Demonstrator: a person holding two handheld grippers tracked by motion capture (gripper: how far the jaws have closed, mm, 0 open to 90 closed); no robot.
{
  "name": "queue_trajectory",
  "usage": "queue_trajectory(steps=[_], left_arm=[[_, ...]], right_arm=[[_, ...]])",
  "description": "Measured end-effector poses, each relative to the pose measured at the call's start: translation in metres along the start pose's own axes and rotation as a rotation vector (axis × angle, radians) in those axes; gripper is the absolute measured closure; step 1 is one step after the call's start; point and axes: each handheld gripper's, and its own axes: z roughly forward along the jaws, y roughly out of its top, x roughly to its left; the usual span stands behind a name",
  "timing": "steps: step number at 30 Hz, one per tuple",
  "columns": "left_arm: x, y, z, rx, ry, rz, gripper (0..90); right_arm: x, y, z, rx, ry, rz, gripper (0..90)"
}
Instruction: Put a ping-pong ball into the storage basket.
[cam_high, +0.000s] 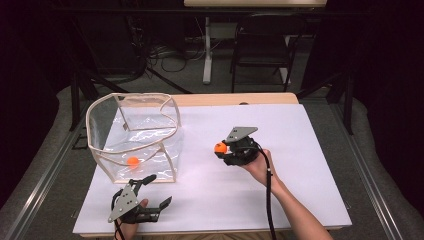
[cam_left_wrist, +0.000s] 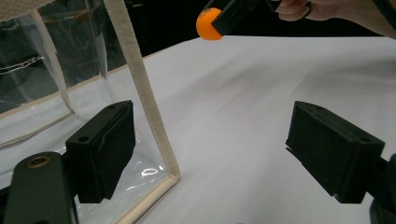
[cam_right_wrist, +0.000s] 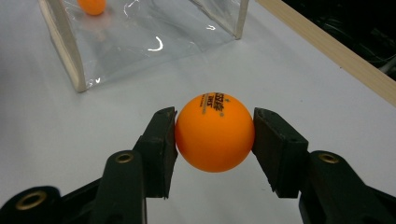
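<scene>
1. My right gripper (cam_right_wrist: 215, 133) is clamped on an orange table-tennis ball (cam_right_wrist: 215, 132), held above the white table (cam_high: 280, 185), well apart from the clear bag.
2. My left gripper (cam_left_wrist: 210, 149) stands with jaws wide apart, empty, just beside the clear plastic bag (cam_high: 135, 132).
3. A second orange ball (cam_high: 133, 161) lies inside that bag.

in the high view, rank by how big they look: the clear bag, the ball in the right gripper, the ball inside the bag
1. clear bag
2. and 3. the held ball and the ball in the bag look alike; unranked.
</scene>
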Motion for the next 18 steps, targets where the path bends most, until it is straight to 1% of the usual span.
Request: queue_trajectory(steps=[5, 8, 18], left_arm=[[0.001, 0.0, -0.001, 0.0, 0.006, -0.003, 15.5], [0.001, 0.0, -0.001, 0.0, 0.001, -0.003, 15.5], [0.0, 0.0, 0.0, 0.001, -0.001, -0.002, 15.5]], right_arm=[[0.006, 0.002, 0.002, -0.012, 0.008, -0.009, 50.8], [0.009, 0.003, 0.003, -0.02, 0.016, -0.012, 50.8], [0.014, 0.004, 0.007, -0.028, 0.03, -0.018, 50.8]])
